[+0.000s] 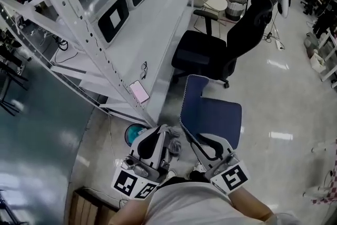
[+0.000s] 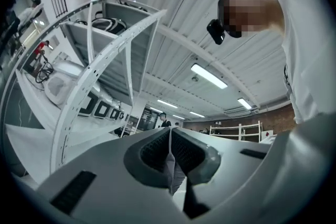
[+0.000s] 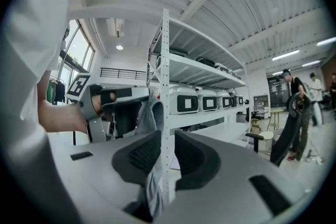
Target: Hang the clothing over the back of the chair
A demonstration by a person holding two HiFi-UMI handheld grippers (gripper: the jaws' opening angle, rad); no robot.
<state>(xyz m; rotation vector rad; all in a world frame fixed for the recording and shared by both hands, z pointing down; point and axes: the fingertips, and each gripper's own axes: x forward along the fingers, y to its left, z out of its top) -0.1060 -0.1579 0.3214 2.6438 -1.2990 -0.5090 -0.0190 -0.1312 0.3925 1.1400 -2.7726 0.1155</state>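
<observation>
The grey clothing (image 1: 174,143) is bunched between my two grippers, close to my body. My left gripper (image 1: 160,137) is shut on it; in the left gripper view a fold of the cloth (image 2: 171,169) hangs from the closed jaws (image 2: 170,136). My right gripper (image 1: 208,145) also pinches the clothing (image 3: 152,186), low between its jaws (image 3: 168,147), with a thin gap showing near the tips. The right gripper view shows the left gripper (image 3: 143,108) with the cloth running from it. A blue chair (image 1: 210,113) stands just ahead of the right gripper, its back edge nearest me.
A white metal shelf (image 1: 152,34) with grey machines runs along the left, with a phone (image 1: 139,91) on its lower board. A black office chair (image 1: 210,55) stands beyond the blue one. A blue bin (image 1: 132,133) sits by my left gripper. People stand at the far right.
</observation>
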